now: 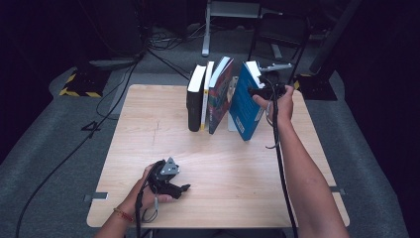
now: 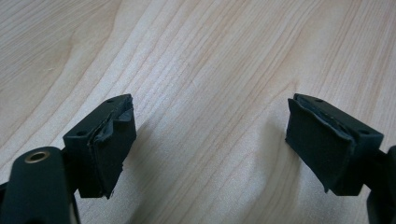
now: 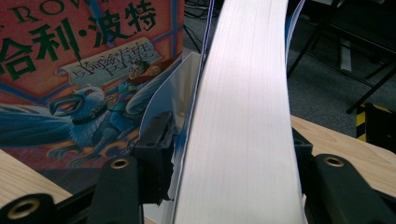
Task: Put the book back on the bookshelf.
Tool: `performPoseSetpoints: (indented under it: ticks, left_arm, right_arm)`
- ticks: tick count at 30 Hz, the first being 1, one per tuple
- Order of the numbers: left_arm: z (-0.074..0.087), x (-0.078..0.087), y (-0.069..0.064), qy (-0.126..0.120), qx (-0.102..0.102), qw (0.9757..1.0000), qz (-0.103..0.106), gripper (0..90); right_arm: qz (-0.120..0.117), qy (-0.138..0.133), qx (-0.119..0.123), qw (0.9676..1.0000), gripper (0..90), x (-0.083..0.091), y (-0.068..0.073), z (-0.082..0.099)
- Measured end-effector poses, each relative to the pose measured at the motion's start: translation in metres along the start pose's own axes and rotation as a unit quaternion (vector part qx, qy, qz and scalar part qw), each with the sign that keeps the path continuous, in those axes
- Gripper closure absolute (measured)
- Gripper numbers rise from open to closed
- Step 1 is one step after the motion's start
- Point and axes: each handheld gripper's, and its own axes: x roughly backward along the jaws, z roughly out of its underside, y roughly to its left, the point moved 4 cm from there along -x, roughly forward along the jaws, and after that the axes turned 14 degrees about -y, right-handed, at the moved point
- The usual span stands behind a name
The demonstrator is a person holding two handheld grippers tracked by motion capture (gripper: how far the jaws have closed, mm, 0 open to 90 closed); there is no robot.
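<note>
Clearly, "哈利·波特" on red book [image 3: 88,60] cover

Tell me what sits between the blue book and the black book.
In the high view, a thin white-and-yellow book and an illustrated red-covered book stand between the blue book and the black book.

Blue book [image 1: 246,106], pale wooden table [image 1: 148,148]

The left hand-held gripper [image 1: 168,179] rests low near the person's edge, its jaws spread wide with nothing between them. The right forearm stretches forward, and the right hand-held gripper [image 1: 261,90] is raised, jaws straddling a book's page edges.
</note>
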Motion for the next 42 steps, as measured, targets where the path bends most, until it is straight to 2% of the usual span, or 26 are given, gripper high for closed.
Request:
performPoseSetpoints:
  ticks: [7,9,11,14,17,21,24,26,29,34,42]
  left_arm:
    - [0.000,0.000,0.000,0.000,0.000,1.0000,0.000,16.0]
    - [0.000,0.000,0.000,0.000,0.000,1.0000,0.000,16.1]
    - [0.000,0.000,0.000,0.000,0.000,1.0000,0.000,16.1]
    - [0.000,0.000,0.000,0.000,0.000,1.0000,0.000,16.0]
    - [0.000,0.000,0.000,0.000,0.000,1.0000,0.000,16.0]
    - [0.000,0.000,0.000,0.000,0.000,1.0000,0.000,16.0]
    - [0.000,0.000,0.000,0.000,0.000,1.0000,-0.001,16.1]
    - [0.000,0.000,0.000,0.001,0.001,1.0000,-0.002,16.0]
    - [0.000,0.000,0.000,0.000,0.000,1.0000,-0.002,16.0]
    - [0.000,0.000,0.000,0.000,0.000,1.0000,-0.002,16.0]
    - [0.000,0.000,0.000,0.001,0.000,1.0000,-0.002,15.7]
  right_arm:
    - [-0.013,0.004,-0.002,0.9999,48.6,0.004,0.002,0.006]
    - [-0.022,0.002,-0.015,0.9996,48.9,0.007,0.000,0.008]
    - [-0.024,0.005,-0.015,0.9996,49.3,0.007,0.000,0.009]
    - [-0.022,0.005,-0.010,0.9997,55.9,0.010,-0.002,0.012]
    - [-0.023,0.006,-0.010,0.9997,58.1,0.012,-0.002,0.012]
    - [0.001,0.005,-0.012,0.9999,58.6,0.014,0.003,0.012]
    - [0.021,-0.003,-0.029,0.9993,58.8,0.015,0.003,0.014]
    - [0.024,-0.003,-0.031,0.9992,58.5,0.015,0.004,0.014]
    - [0.031,-0.009,-0.020,0.9993,55.7,0.014,0.005,0.014]
    - [0.013,-0.006,-0.017,0.9997,49.4,0.016,0.002,0.016]
    - [-0.006,-0.006,-0.011,0.9999,45.3,0.024,0.001,0.024]
